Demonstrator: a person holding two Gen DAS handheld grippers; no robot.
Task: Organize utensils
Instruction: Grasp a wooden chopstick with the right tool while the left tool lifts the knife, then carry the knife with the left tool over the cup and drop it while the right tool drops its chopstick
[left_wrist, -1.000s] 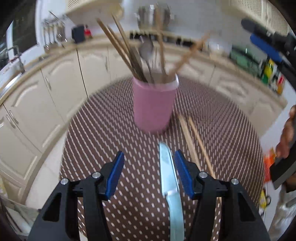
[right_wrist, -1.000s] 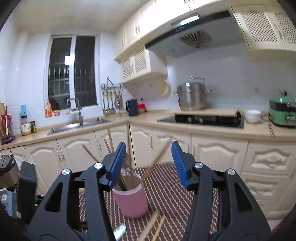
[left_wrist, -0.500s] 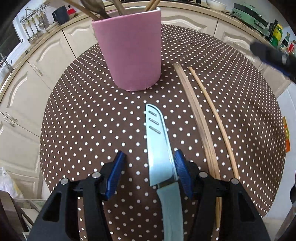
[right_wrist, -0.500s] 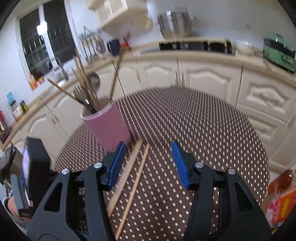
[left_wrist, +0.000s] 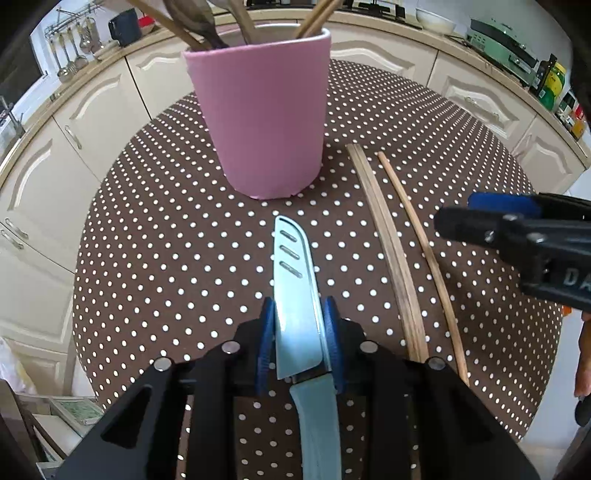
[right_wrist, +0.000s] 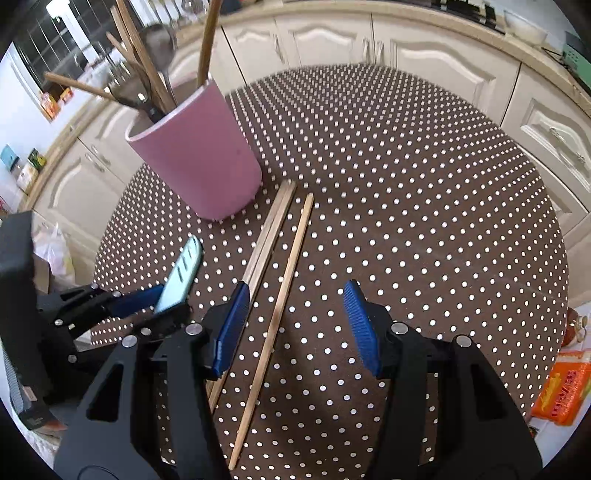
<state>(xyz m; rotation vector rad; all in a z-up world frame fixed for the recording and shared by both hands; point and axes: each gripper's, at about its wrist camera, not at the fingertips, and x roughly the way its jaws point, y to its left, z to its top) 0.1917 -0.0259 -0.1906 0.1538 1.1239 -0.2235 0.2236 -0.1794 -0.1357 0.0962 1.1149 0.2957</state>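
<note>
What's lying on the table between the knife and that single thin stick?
A pair of chopsticks lying together, between knife and single chopstick; clearest in the left wrist view.

A brown polka-dot cloth (right_wrist: 406, 184) is spread over the round bench. Cream cabinets (right_wrist: 424, 62) are seen behind, and an orange packet (right_wrist: 561, 391) lies low at right.

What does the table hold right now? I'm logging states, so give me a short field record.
left gripper: shut on the light-blue knife, at the blade near its handle
right gripper: open, above the loose wooden chopsticks
pink cylindrical cup: upright, holding wooden and metal utensils
surface: brown polka-dot tablecloth
</note>
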